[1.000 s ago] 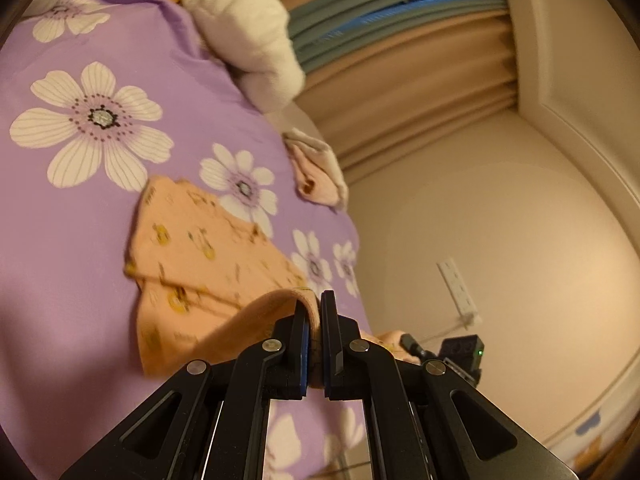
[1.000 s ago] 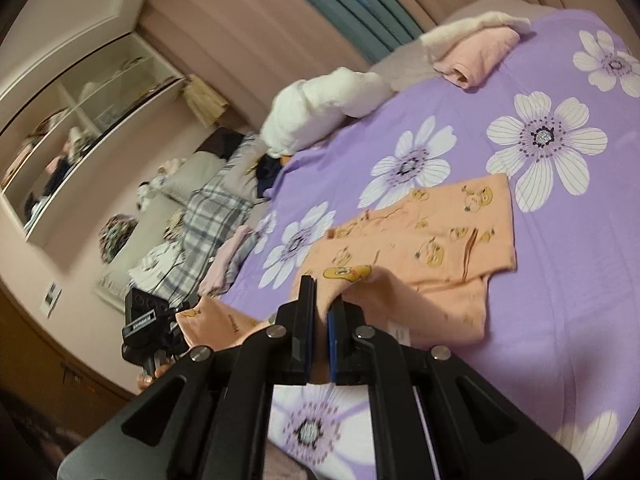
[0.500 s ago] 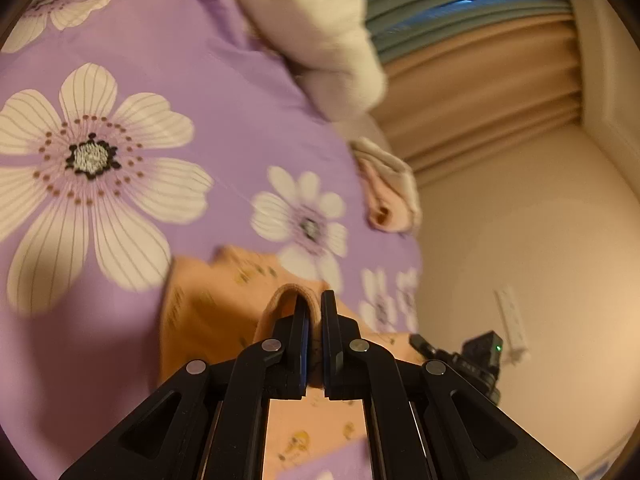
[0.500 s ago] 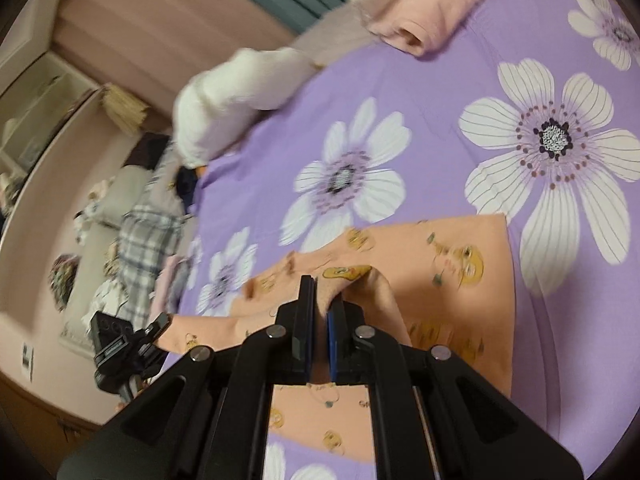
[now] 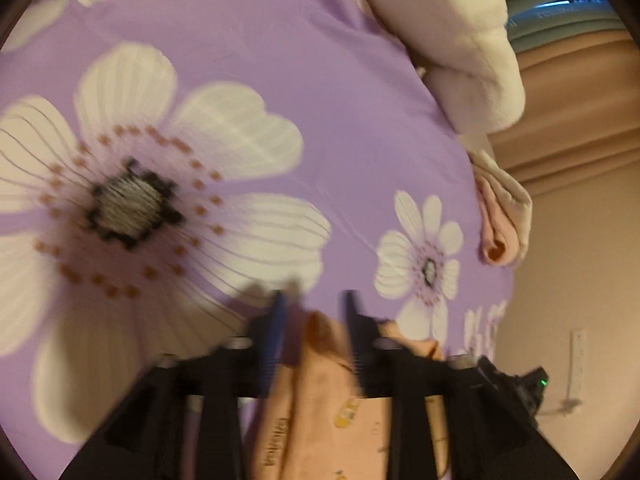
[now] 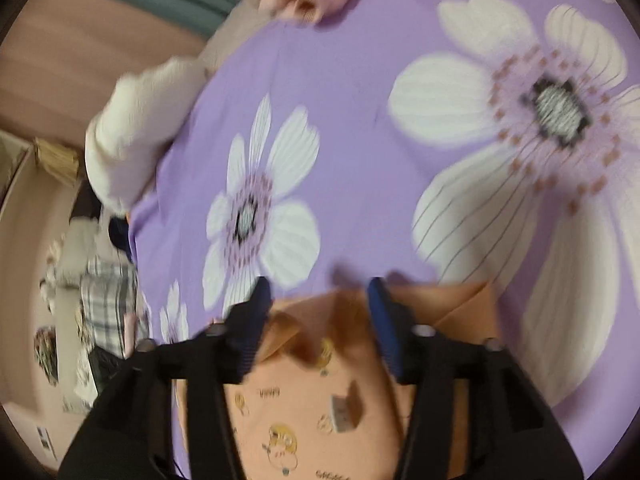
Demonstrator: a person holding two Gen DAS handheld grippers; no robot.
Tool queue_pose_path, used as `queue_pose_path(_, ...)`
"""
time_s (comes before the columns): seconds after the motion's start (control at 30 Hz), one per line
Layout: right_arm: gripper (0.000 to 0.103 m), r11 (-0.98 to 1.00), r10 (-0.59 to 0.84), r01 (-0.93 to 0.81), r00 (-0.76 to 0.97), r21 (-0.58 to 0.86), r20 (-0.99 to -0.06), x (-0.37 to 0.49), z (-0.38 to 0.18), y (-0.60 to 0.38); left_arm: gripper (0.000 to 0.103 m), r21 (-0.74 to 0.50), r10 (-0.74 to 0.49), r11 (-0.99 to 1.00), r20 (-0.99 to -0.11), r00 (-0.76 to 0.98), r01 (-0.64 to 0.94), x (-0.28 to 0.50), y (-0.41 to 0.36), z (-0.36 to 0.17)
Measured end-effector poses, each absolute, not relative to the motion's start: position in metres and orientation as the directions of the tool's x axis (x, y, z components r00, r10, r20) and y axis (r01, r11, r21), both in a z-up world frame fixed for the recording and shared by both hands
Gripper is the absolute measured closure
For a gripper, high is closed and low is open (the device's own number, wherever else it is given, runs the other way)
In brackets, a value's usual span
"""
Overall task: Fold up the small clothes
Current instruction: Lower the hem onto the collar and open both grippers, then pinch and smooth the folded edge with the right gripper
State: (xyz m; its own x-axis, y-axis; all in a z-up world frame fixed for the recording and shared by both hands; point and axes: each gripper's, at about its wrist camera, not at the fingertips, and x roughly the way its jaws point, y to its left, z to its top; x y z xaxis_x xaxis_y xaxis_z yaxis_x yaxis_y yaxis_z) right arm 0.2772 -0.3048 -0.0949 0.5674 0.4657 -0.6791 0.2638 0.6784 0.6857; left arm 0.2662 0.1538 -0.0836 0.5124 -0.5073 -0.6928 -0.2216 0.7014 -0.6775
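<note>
The orange garment (image 5: 320, 400) lies on the bed (image 5: 280, 80) directly under both tools. The left hand-held gripper (image 5: 316, 304) and the right hand-held gripper (image 6: 320, 292) have just been opening; the folded edge sits loose between the parted jaws. Ahead, well apart, lie a rolled pink cloth (image 5: 500, 224) and a white blanket (image 5: 460, 40); nothing blocks the way.

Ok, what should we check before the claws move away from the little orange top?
1. Left claw let go: ok, jaws have just been opening, cloth loose between them.
2. Right claw let go: ok, also just opened, pads off the cloth.
3. Orange top lying on the purple bedspread: ok.
4. Fold edges lined up: cannot tell, blurred and mostly hidden.
5. Rolled pink cloth apart from the top: ok.
</note>
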Motion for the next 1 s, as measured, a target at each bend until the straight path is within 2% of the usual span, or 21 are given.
queue_pose_path(0.03,0.049,0.685,0.450,0.263,0.580,0.679,-0.679,0.274,-0.091,-0.310,0.052,-0.676,-0.496,0.706,-0.684,0.535,-0.211,0.259,0.160,-0.077)
queue_pose_path(0.17,0.049,0.748,0.435,0.176,0.598,0.640,-0.673,0.254,-0.068,-0.313,0.052,-0.634,-0.467,0.758,-0.691,0.552,-0.152,0.236,0.163,-0.057)
queue_pose_path(0.27,0.051,0.776,0.479,0.053,0.598,0.628,-0.642,0.234,-0.054,-0.299,0.052,-0.616,-0.503,0.786,-0.682,0.530,-0.047,0.212,0.142,-0.042)
queue_pose_path(0.4,0.071,0.765,0.578,-0.084,0.527,0.638,-0.623,0.207,-0.050,-0.267,0.052,-0.612,-0.581,0.786,-0.683,0.443,0.088,0.174,0.101,-0.044)
queue_pose_path(0.5,0.073,0.786,0.576,-0.093,0.466,0.611,-0.671,0.194,-0.068,-0.248,0.052,-0.621,-0.613,0.774,-0.682,0.398,0.127,0.157,0.084,-0.057)
queue_pose_path(0.57,0.073,0.838,0.506,-0.060,0.458,0.543,-0.731,0.195,-0.082,-0.246,0.052,-0.576,-0.572,0.808,-0.717,0.398,0.123,0.151,0.079,-0.067)
queue_pose_path(0.6,0.076,0.857,0.472,-0.038,0.462,0.514,-0.751,0.197,-0.087,-0.250,0.052,-0.563,-0.552,0.821,-0.735,0.395,0.100,0.150,0.082,-0.075)
queue_pose_path(0.67,0.077,0.912,0.323,0.059,0.508,0.406,-0.799,0.204,-0.092,-0.267,0.052,-0.569,-0.544,0.820,-0.739,0.397,0.064,0.151,0.090,-0.083)
queue_pose_path(0.7,0.081,0.919,0.274,0.103,0.527,0.381,-0.804,0.206,-0.092,-0.279,0.052,-0.582,-0.550,0.811,-0.731,0.403,0.050,0.149,0.097,-0.084)
queue_pose_path(0.77,0.077,0.895,0.224,0.199,0.573,0.399,-0.788,0.200,-0.087,-0.312,0.052,-0.565,-0.525,0.824,-0.735,0.430,0.040,0.142,0.108,-0.079)
queue_pose_path(0.87,0.076,0.890,0.144,0.263,0.612,0.372,-0.778,0.180,-0.075,-0.344,0.052,-0.540,-0.489,0.841,-0.740,0.462,0.026,0.136,0.116,-0.071)
queue_pose_path(0.9,0.076,0.881,0.171,0.253,0.619,0.400,-0.767,0.172,-0.072,-0.351,0.052,-0.548,-0.495,0.836,-0.735,0.464,0.023,0.134,0.117,-0.069)
queue_pose_path(1.0,0.065,0.869,0.270,0.171,0.620,0.464,-0.736,0.138,-0.065,-0.351,0.052,-0.537,-0.483,0.843,-0.736,0.474,0.023,0.122,0.118,-0.065)
